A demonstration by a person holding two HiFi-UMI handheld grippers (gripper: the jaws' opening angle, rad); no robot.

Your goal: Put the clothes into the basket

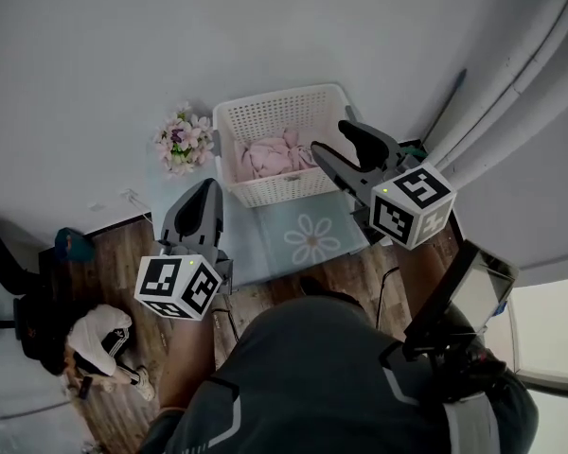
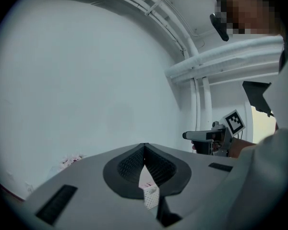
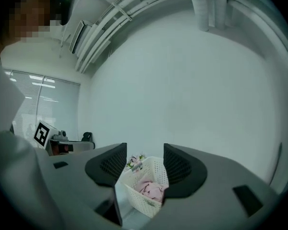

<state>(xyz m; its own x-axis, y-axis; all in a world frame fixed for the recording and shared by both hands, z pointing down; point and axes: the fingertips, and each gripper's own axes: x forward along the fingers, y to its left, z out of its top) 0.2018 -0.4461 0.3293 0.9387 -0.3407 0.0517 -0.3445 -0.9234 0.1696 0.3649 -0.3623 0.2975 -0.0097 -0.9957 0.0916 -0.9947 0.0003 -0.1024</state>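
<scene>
Our two grippers point forward: left gripper [image 1: 206, 189] fingers together, right gripper [image 1: 333, 140] fingers apart, empty, near one basket [image 1: 275, 102] of pink clothes [image 1: 270, 156].

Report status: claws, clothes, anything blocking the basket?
Left claw shut, empty. Right claw open, empty. Pink clothes in white basket. Flowers beside it, nothing blocking.

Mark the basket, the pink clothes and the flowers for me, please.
basket [image 1: 286, 191]: head view, on its front lattice wall.
pink clothes [image 1: 270, 157]: head view, on the middle of the heap inside the basket.
flowers [image 1: 183, 141]: head view, on the blooms of the bunch left of the basket.
</scene>
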